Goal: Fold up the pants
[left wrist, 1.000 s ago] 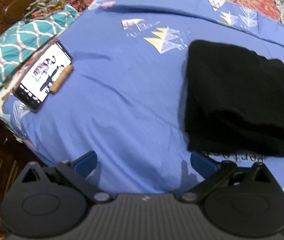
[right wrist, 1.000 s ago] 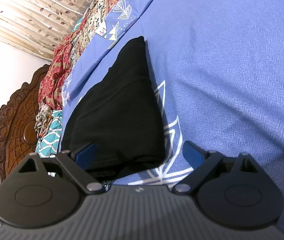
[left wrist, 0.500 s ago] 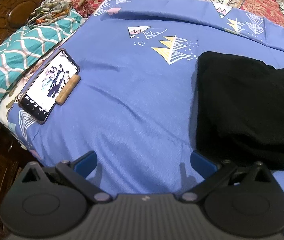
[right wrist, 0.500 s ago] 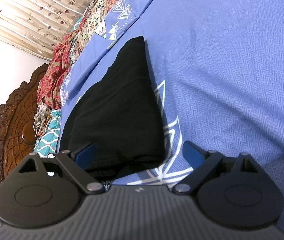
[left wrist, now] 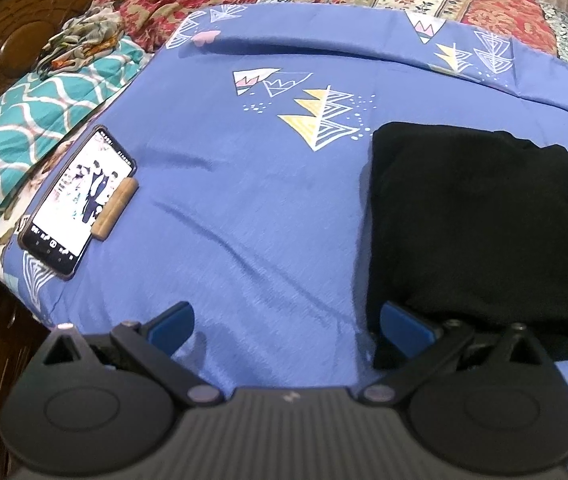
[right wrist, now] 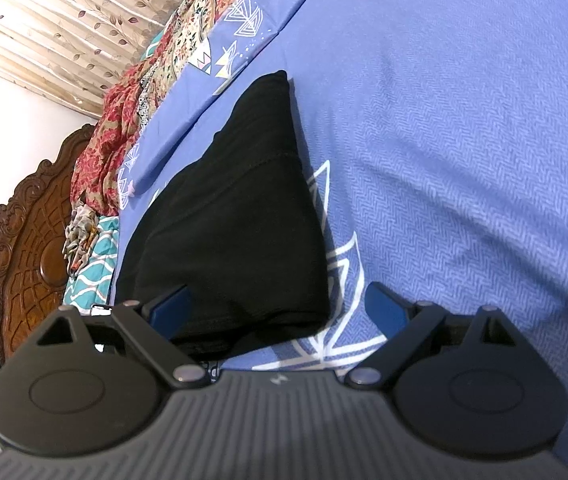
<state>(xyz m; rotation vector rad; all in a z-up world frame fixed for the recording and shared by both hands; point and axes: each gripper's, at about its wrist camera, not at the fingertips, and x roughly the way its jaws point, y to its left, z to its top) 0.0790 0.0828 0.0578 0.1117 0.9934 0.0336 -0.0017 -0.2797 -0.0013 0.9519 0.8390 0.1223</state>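
Pants (left wrist: 479,224) look folded: one compact black stack lying flat on the blue bedsheet (left wrist: 244,200), several layers visible along the near edge in my right wrist view (right wrist: 236,216). No legs trailing out, no loose waistband that I can see. I judge the folding itself as done, or all but done.

Left to do, at most: a tidy-up of the near edge. The fabric is solid black and the lower layers blur together, so I can't confirm that the edges line up; treat "finished" as likely, not certain.

My left gripper (left wrist: 285,320) is spread wide and empty. Its right finger sits just beside the near-left corner of the pants, over the dark edge, not pinching it. Its left finger is over bare sheet.

My right gripper (right wrist: 280,304) is also wide open, holding nothing. It straddles the near corner of the pants: left finger over the black cloth, right finger over the sheet. Whether either finger touches the cloth I can't tell.

Outward from the pants: a phone (left wrist: 78,200) with its screen lit lies well to the left of them, near the sheet's edge, a small wooden piece (left wrist: 116,210) against its side. A teal patterned pillow (left wrist: 24,128) is beyond the phone. The carved wooden headboard (right wrist: 24,248) stands behind that.
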